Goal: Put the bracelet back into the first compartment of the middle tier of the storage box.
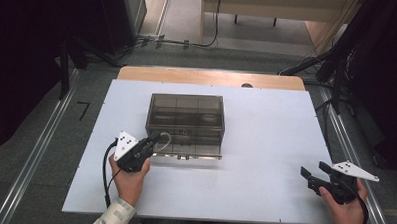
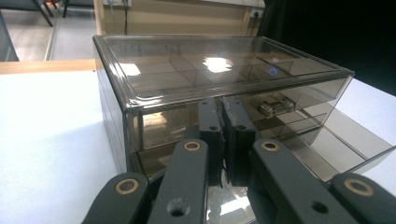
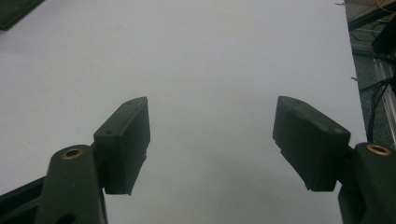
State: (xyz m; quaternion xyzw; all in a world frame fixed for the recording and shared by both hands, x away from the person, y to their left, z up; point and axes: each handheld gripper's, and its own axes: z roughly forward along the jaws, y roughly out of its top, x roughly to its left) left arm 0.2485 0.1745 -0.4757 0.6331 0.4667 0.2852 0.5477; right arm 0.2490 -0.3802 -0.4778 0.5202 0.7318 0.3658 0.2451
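The left claw (image 2: 228,140) is sitting with its jaws pressed fully together, nothing showing between the pads, and its tips are lying right against the front of the smoky clear organiser box (image 2: 219,70), just under the lid's rim near the box's front left corner. In the high view the left claw (image 1: 153,140) is reaching in from the left hand (image 1: 130,182) at the near left of the box (image 1: 185,122). The box is standing in the middle of the white desk (image 1: 265,144), its lid down and its lower drawer (image 2: 345,149) standing pulled out a little toward the person. The right claw (image 1: 314,173) is resting well apart from the box, near the desk's near right corner, held by the right hand (image 1: 345,212); its jaws are standing wide open over bare desk (image 3: 210,70), gripping nothing.
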